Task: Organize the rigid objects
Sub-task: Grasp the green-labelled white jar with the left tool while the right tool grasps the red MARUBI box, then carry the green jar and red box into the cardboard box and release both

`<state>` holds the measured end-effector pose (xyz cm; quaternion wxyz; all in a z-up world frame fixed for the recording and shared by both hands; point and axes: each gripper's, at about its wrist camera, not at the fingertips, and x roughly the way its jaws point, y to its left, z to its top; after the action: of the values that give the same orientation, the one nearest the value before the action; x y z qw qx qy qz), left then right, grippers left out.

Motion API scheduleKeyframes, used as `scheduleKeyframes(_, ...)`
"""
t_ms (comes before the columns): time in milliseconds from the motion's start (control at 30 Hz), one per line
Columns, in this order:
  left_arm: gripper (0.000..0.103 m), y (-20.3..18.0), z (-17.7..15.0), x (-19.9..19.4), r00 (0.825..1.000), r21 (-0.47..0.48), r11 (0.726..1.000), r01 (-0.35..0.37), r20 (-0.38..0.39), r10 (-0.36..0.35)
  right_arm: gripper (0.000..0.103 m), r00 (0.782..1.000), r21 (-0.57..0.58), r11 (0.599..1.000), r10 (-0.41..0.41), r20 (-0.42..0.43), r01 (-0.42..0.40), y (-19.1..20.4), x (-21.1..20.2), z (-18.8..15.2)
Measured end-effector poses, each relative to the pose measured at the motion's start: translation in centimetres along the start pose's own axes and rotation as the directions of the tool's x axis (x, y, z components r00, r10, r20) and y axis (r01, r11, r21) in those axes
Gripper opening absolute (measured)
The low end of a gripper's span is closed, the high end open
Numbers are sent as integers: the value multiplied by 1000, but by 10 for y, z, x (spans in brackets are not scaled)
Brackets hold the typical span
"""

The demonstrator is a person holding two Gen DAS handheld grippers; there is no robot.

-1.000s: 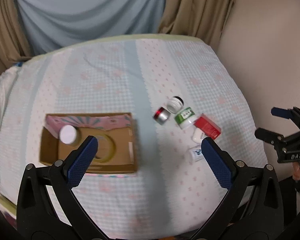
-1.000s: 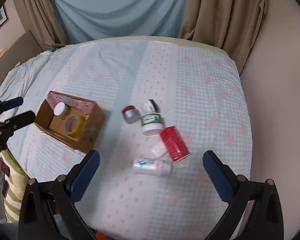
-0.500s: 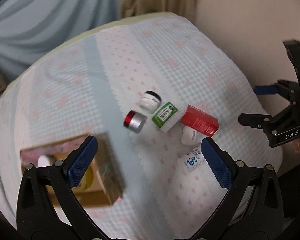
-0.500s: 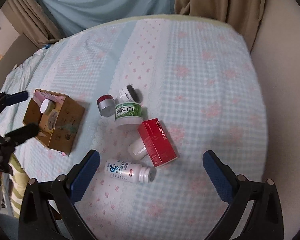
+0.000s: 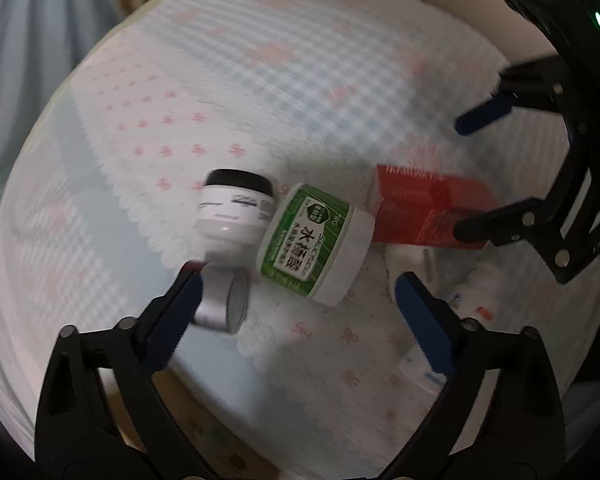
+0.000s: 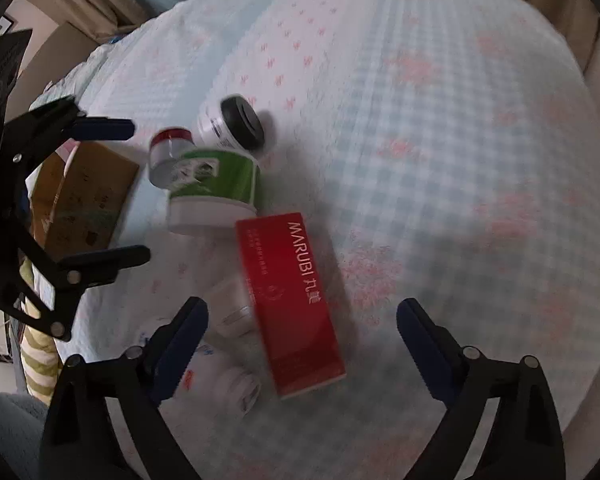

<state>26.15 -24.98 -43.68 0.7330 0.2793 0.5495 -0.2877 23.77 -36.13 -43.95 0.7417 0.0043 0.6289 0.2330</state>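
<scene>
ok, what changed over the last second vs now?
Both grippers dropped toward the cluster, which now fills both views. The left gripper hangs over the green-label jar, the right gripper over the red box. Both sets of jaws have just been closing a little; nothing is gripped. The black-lid jar, the other items and the cardboard box lie as before.

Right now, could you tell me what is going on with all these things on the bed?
A person is holding two handheld grippers over a cluster of small containers on the patterned bedspread. The left gripper hangs over the green-labelled jar; the right gripper hangs over the red box. Both are open and hold nothing, though their jaws have just been closing a little. A black-capped jar, a red-capped tin and a white bottle lie nearby, all outside the cardboard box.
</scene>
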Motion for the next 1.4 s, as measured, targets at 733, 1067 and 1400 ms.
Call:
scheduleKeyframes(733,60,1,23,51,993,40,993,110,-38,-108,42,984,-43,987,150,-95,-155,10,49,11)
scheduleKeyframes(1067,58,14,11,33,995,-55,994,98,-29,-99,40,996,5,997,80,-38,-80,22,34,4)
scheduleKeyframes(1400,57,17,-2,-35,996,-152,985,84,51,-77,39,996,120,993,7,87,-17,36,-29,-3)
